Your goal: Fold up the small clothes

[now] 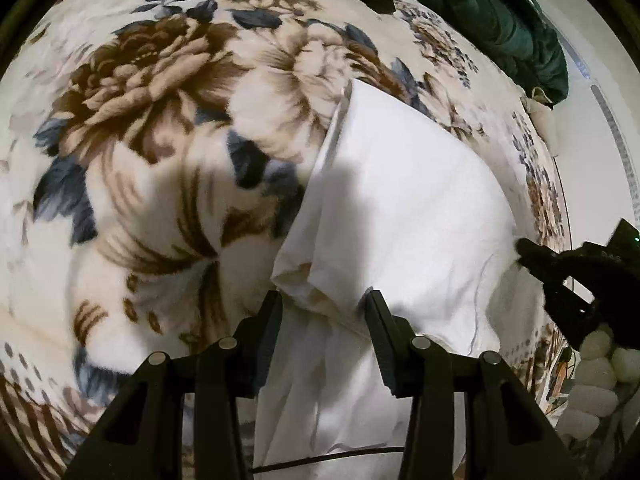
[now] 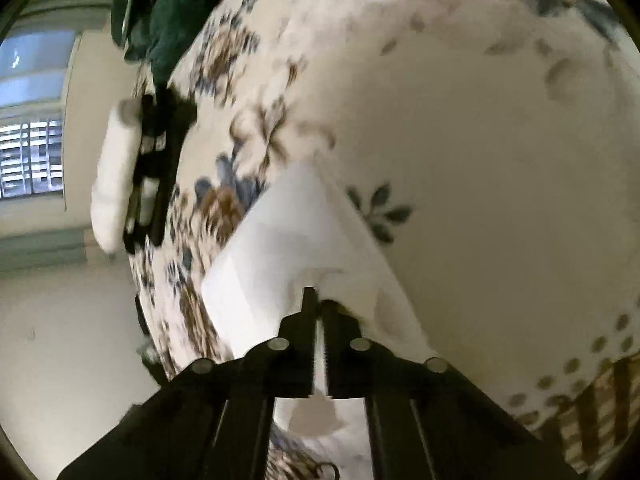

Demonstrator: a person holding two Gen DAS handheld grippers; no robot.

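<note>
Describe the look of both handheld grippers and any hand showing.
Left gripper: matte black, angular fingers with ribbed inner pads and round silver pins. Right gripper: same black build and silver pins. The right hand wears a white knitted glove.

- Left wrist view looks close down over the cream floral plush blanket, dark green bedding at 1 o'clock.
- Right wrist view, tilted, shares blanket and bedding at 11 o'clock.
</note>
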